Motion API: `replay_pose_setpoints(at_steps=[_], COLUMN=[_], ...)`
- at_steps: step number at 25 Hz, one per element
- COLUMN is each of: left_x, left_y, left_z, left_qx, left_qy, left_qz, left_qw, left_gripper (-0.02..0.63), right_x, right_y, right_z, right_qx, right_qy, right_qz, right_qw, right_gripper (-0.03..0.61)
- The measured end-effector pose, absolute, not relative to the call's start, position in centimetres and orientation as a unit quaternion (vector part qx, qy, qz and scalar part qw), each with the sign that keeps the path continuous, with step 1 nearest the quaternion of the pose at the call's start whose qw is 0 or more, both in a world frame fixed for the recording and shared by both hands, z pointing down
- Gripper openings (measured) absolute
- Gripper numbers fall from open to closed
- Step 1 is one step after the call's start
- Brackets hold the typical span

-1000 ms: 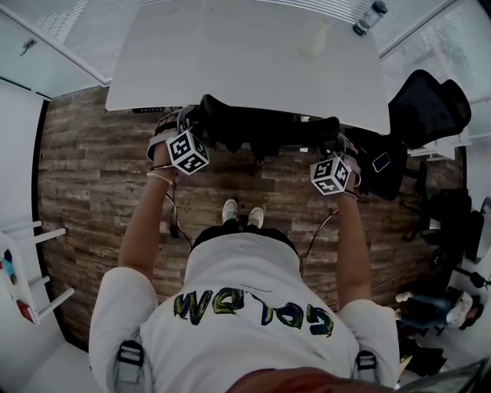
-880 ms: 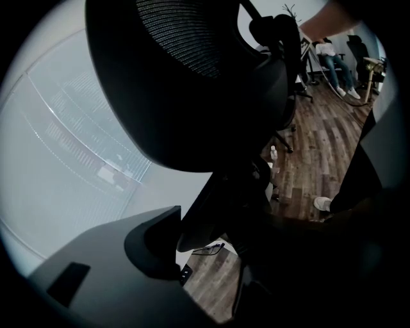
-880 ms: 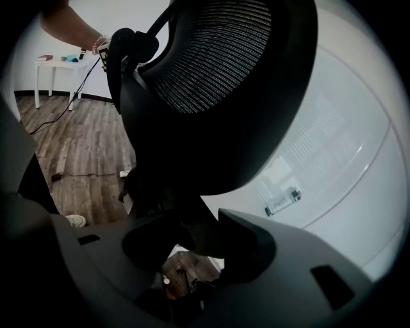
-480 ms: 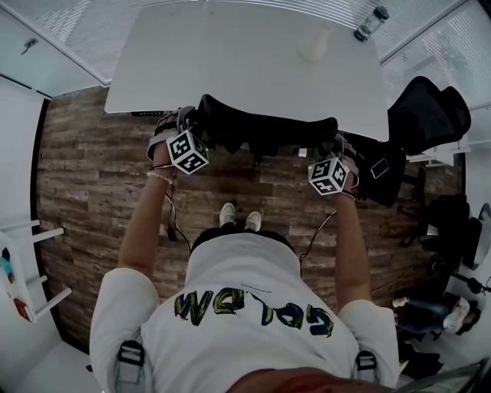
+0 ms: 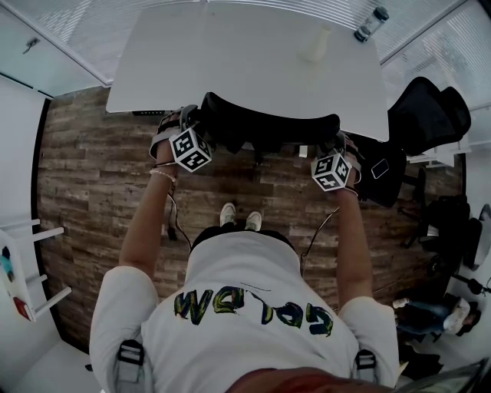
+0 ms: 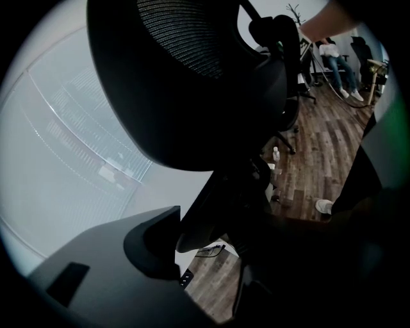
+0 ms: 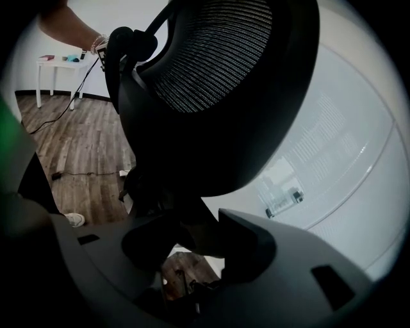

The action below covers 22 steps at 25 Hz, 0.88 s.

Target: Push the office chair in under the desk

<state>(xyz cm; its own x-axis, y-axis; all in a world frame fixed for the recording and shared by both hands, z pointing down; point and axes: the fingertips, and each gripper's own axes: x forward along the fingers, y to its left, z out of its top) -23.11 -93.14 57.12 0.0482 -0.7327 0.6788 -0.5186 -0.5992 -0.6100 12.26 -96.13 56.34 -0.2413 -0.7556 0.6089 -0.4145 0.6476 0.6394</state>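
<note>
The black mesh office chair stands at the near edge of the white desk, with its seat hidden beneath the desktop. In the head view only the top of its backrest shows. My left gripper is at the backrest's left end and my right gripper at its right end. In the left gripper view the mesh back towers above my left gripper, whose jaws close round a bar of the frame. In the right gripper view my right gripper clamps the frame under the mesh.
A bottle and a pale cup stand at the desk's far right. A second black chair is on the right, close to my right hand. A white shelf stands at the left, and a cable trails over the wooden floor.
Both grippers stay at the two ends of the backrest, and the chair has barely shifted against the desk edge.
</note>
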Motion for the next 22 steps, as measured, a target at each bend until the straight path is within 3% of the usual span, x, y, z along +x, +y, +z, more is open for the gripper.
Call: replay_pose_setpoints(at_steps=[8, 17, 22], left_x=[-22.7, -20.4, -17.3], left_y=[-91.4, -86.3, -84.2], left_z=[55.3, 50.0, 45.3], left_qx=[-0.730, -0.781, -0.808], left_qy=[0.472, 0.546, 0.547], left_qz=[-0.490, -0.299, -0.210], left_qw=[0.071, -0.050, -0.066], left_gripper=[0.224, 0.163, 0.137], right_x=[13.4, 12.6, 10.9], right_y=[-94.7, -89.8, -87.2], right_z=[54.3, 49.2, 44.7], right_qx=[0.420, 0.466, 0.471], right_qy=[-0.775, -0.819, -0.851], right_qz=[-0.142, -0.052, 0.001], right_qw=[0.451, 0.331, 0.232], right_gripper=[0.195, 0.138, 0.107])
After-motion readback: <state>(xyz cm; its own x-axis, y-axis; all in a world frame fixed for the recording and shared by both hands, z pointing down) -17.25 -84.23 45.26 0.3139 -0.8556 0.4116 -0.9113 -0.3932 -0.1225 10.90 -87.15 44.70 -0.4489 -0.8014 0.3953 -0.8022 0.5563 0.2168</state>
